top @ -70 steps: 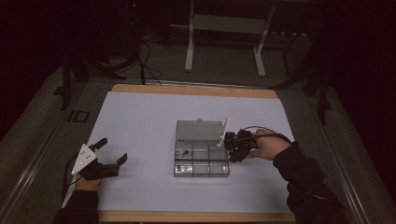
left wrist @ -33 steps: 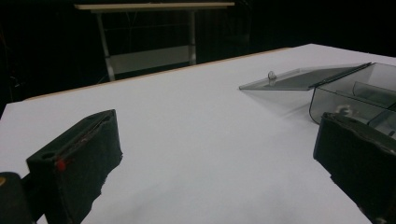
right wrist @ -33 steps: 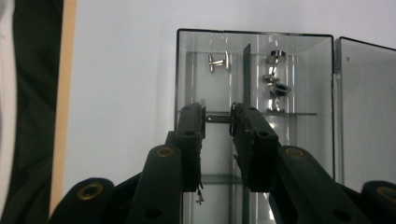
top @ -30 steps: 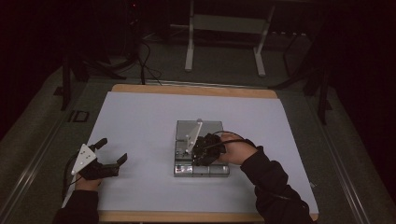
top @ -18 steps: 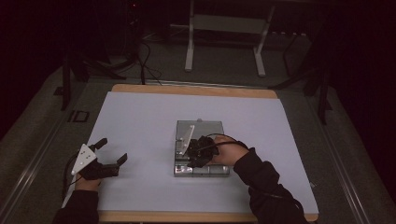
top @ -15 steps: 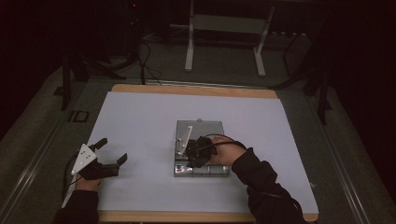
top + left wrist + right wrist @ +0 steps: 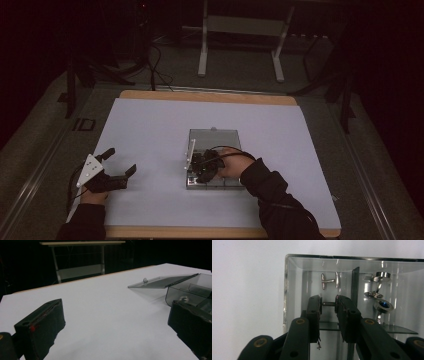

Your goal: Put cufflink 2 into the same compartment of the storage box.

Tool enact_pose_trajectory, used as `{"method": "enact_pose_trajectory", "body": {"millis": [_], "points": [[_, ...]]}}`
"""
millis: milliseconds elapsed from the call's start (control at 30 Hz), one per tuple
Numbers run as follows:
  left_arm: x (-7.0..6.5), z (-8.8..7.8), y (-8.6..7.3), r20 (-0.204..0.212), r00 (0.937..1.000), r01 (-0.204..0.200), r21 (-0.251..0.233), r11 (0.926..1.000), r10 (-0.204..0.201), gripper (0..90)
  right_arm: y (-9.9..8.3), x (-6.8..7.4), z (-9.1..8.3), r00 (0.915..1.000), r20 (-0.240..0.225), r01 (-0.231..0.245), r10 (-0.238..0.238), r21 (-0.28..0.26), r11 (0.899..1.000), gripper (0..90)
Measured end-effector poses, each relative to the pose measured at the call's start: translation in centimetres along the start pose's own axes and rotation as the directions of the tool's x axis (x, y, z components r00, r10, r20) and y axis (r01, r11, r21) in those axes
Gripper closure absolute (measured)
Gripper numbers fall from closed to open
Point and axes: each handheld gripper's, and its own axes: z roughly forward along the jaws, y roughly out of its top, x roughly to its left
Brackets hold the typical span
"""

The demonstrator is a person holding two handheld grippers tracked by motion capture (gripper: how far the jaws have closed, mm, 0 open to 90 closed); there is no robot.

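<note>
A clear compartment box [image 7: 235,184] lies mid-table with its lid [image 7: 214,138] folded open behind it. My right gripper [image 7: 200,169] hangs over the box's left side, shut on a silver cufflink [image 7: 329,304] held by its two ends. Just beyond the jaws, a second silver cufflink [image 7: 329,280] lies in the same compartment of the box [image 7: 287,290]. Across a divider lie more cufflinks, one with a blue stone [image 7: 384,304]. My left gripper [image 7: 120,161] rests on the white table at the front left, open and holding nothing [image 7: 115,325]. The left gripper view has the box [image 7: 190,287] and its lid [image 7: 160,282] off to the right.
A white sheet [image 7: 150,130] covers the table, whose wooden edge [image 7: 200,95] runs along the far side. Beyond it on the dark floor stand a metal frame [image 7: 240,30] and cables [image 7: 150,65].
My right gripper has moved left from the box's right edge to its left side and sunk toward the compartments, still shut. The left gripper has stayed put.
</note>
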Motion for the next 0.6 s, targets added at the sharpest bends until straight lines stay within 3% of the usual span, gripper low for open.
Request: {"method": "enact_pose_trajectory", "body": {"millis": [333,600], "points": [[0.00,0.00,0.00,0.001,1.0000,0.001,0.000,1.0000,-0.001,1.6,0.13,-0.23,0.94,0.9999,-0.009,-0.004,0.004,0.052,0.999,72.0],[0.01,0.01,0.00,0.000,1.0000,0.002,0.000,1.0000,-0.002,1.6,0.63,-0.13,0.73,0.9995,-0.029,-0.010,0.013,0.098,0.995,65.4]]}}
